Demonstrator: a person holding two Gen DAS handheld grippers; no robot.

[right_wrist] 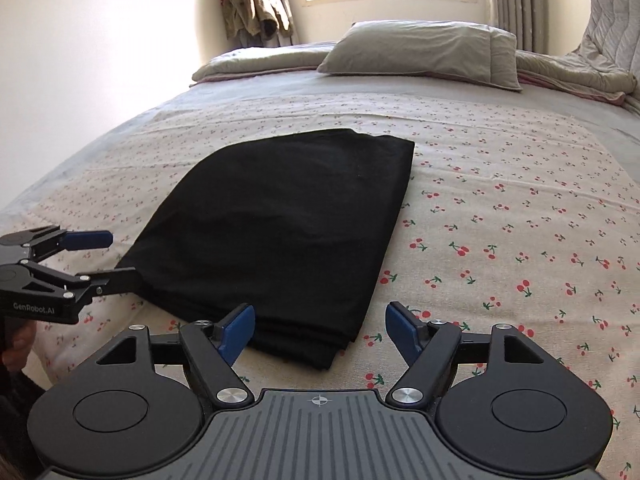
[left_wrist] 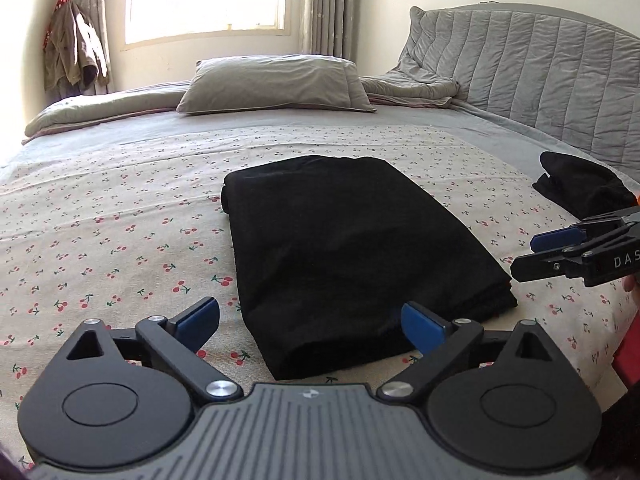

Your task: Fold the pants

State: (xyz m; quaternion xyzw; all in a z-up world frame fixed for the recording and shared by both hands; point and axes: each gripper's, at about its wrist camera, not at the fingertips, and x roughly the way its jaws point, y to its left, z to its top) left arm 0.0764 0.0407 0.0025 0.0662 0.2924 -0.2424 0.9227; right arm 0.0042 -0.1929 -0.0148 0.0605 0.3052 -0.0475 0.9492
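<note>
Left wrist: folded pants point(left_wrist: 344, 256) just beyond hand-held gripper point(left_wrist: 310, 322).

The folded pants point(left_wrist: 352, 256) lay on the sheet point(left_wrist: 120, 216) in the middle of the bed point(left_wrist: 420, 120). The left tongs point(left_wrist: 310, 322) hung before the near edge of the pants, the right tongs point(right_wrist: 320, 330) before the near right corner — neither touching. Behind lay a pillow point(left_wrist: 276, 84), a quilt point(left_wrist: 108, 108) to its left. Another garment point(left_wrist: 584, 188) lay well right.
</note>
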